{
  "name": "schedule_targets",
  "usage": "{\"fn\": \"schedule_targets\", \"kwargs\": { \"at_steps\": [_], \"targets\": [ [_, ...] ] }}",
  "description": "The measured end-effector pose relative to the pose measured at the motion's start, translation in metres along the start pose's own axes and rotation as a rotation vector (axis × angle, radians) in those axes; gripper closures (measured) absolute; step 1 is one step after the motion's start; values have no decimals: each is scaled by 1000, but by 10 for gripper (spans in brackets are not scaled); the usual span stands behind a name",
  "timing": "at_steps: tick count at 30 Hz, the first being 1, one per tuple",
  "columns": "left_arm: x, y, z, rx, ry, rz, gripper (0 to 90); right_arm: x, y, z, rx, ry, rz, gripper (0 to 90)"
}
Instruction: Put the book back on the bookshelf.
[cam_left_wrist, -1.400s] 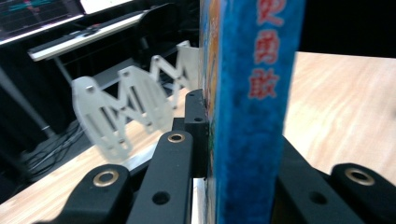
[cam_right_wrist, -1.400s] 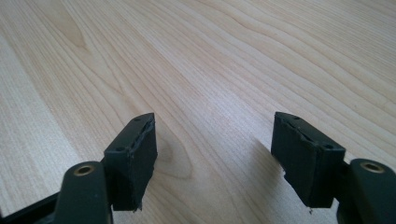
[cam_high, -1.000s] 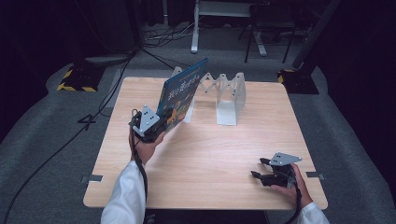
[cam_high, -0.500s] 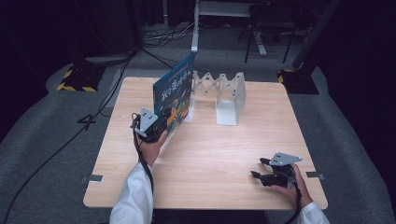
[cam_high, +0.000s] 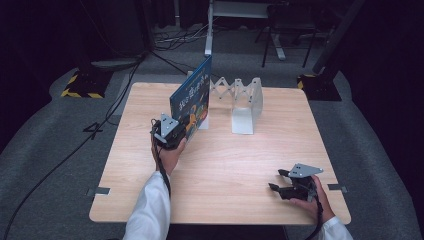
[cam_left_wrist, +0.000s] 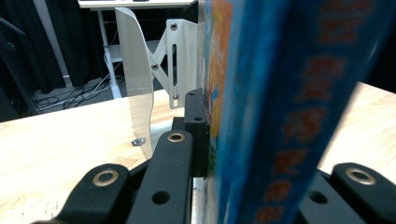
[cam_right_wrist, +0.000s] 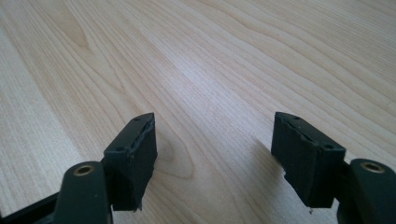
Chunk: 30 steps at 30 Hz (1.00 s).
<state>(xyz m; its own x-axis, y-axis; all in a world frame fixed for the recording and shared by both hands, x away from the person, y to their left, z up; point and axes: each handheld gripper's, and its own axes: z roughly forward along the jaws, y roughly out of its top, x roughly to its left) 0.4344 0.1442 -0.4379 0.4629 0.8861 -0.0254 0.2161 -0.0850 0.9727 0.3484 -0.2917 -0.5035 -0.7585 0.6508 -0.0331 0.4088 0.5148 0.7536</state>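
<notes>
Between left tool's (cam_high: 175, 134) jaws, book (cam_high: 192, 97)

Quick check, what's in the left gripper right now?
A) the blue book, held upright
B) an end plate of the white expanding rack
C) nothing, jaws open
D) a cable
A: the left gripper has its jaws clamped on the blue book, which stands upright beside the white expanding rack.

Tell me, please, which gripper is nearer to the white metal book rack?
Left. The left gripper, shut on the blue book, is just beside the book rack. The right gripper rests open by the table's near right corner, far away.
</notes>
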Motion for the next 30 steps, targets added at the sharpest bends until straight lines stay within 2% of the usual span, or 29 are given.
{"fn": "schedule_targets", "kwargs": {
  "at_steps": [4,8,9,13,22,28,30],
  "targets": [
    [1,0,5,-1,3,-17,828,0,0,0,2,1,1,317],
    [3,1,11,-6,24,-45,827,0,0,0,0,-2,-3,317],
    [3,2,13,-8,33,-63,827,0,0,0,0,-2,-4,317],
    [3,3,20,-7,56,-82,825,0,0,0,-1,-1,-3,317],
    [-1,6,30,7,109,-61,807,0,0,0,-2,1,-4,319],
    [-2,4,30,2,113,-52,788,0,0,0,0,2,3,318],
    [-4,-1,31,27,113,-45,741,0,-1,0,0,3,4,318]
  ]
}}
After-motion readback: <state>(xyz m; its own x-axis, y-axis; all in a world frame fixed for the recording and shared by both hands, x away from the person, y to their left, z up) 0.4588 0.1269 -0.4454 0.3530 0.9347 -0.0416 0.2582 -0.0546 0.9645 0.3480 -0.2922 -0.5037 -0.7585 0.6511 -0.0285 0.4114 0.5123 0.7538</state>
